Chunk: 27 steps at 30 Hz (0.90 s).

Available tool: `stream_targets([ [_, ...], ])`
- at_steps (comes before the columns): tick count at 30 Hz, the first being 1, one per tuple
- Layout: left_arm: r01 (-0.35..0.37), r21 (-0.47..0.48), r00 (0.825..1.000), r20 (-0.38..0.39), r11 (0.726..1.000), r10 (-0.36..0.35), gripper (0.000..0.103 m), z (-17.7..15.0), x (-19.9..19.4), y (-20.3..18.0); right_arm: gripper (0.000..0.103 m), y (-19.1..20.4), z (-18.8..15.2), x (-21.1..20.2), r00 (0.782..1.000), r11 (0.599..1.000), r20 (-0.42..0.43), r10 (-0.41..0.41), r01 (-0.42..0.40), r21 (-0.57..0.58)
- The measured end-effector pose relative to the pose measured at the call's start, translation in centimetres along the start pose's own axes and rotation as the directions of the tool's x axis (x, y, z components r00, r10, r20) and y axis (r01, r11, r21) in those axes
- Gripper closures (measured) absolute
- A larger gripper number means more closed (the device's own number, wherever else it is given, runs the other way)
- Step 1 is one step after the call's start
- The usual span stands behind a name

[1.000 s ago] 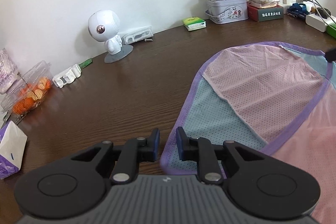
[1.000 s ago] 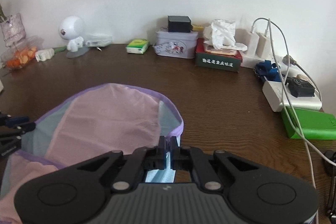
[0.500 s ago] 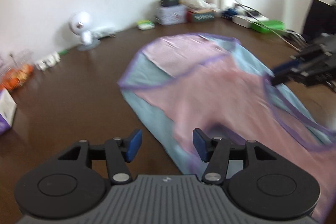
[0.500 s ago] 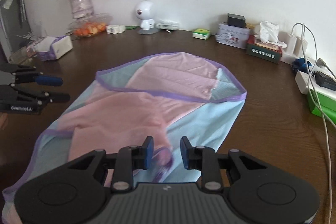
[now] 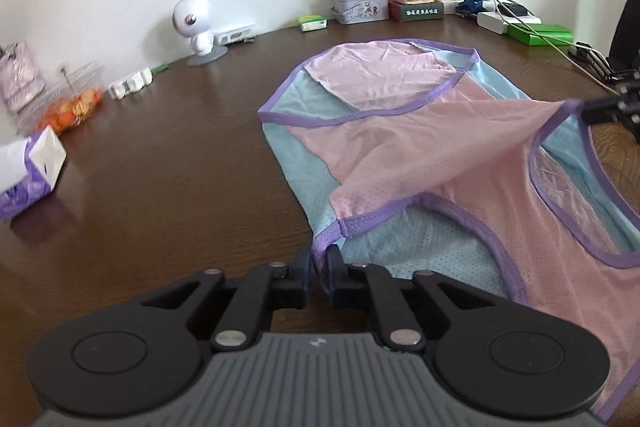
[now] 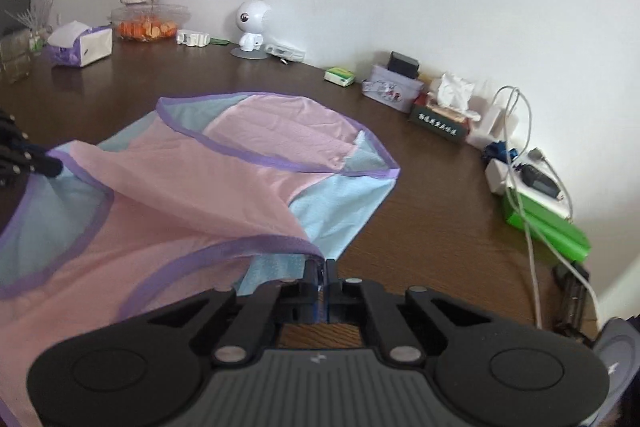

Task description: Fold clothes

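Garment (image 5: 448, 143): thin perforated mesh, pink centre panel with pale blue side panels, all edges bound in purple ribbed tape; sleeveless cut with curved armholes. It lies on a dark brown wood-grain table (image 5: 168, 163), far end folded over flat toward 12 o'clock, near part lifted into a slack ridge that runs across between the two claws. Left gripper (image 5: 318, 265): black plastic fingers with blue pads, jaws closed to a narrow gap with the purple binding of one strap corner pinched between them; the cloth rises from the tips toward 1 o'clock. Right gripper (image 6: 320, 271): same build, jaws pressed together on the purple-taped edge of the opposite strap, blue mesh visible between the pads; the cloth spreads from the tips toward 10 o'clock. In the left wrist view the right gripper's tips show at 3 o'clock, at the garment's far strap edge. In the right wrist view the left gripper's dark tips show at 9 o'clock, at the other strap. Along the wall: white round-headed robot figurine (image 5: 194, 27), glossy plastic, at 11 o'clock in the left view; printed tin box (image 5: 362, 7) at 12; green box (image 6: 544, 227) with white cable (image 6: 520, 155) at 3 o'clock in the right view.
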<state>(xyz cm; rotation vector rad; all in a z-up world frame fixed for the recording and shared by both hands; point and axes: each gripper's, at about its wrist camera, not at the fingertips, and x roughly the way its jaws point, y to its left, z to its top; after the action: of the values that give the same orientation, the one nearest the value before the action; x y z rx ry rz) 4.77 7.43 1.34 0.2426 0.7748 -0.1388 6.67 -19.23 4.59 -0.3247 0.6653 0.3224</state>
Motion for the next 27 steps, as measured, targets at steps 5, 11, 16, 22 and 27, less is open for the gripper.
stream_targets([
  [5, 0.03, 0.005, 1.0, -0.004, 1.0, -0.03, 0.053, -1.2, -1.2, -1.0, 0.062, 0.3, -1.9, -1.5, 0.995, 0.99, -0.008, 0.103, -0.102, 0.098],
  [11, 0.031, -0.052, 0.999, -0.009, 0.998, -0.031, 0.095, -1.8, -1.0, -0.4, 0.101, 0.9, -3.6, -0.8, 0.992, 0.979, -0.049, 0.116, -0.106, 0.176],
  [16, 0.003, -0.087, 1.0, -0.023, 0.996, -0.005, 0.088, -1.8, -1.3, 0.5, 0.102, -0.6, -4.4, -1.7, 0.996, 0.972, -0.075, 0.045, -0.027, 0.233],
  [22, 0.069, -0.099, 0.998, 0.005, 0.993, -0.069, 0.061, -2.3, -5.1, -0.4, 0.081, 0.4, -5.0, -5.7, 0.991, 0.967, 0.005, 0.13, -0.128, 0.221],
  [27, 0.077, -0.077, 0.996, -0.033, 0.994, -0.08, 0.094, -4.4, -5.4, -2.2, 0.08, 2.5, -6.5, -6.7, 0.976, 0.959, -0.017, 0.217, -0.21, 0.188],
])
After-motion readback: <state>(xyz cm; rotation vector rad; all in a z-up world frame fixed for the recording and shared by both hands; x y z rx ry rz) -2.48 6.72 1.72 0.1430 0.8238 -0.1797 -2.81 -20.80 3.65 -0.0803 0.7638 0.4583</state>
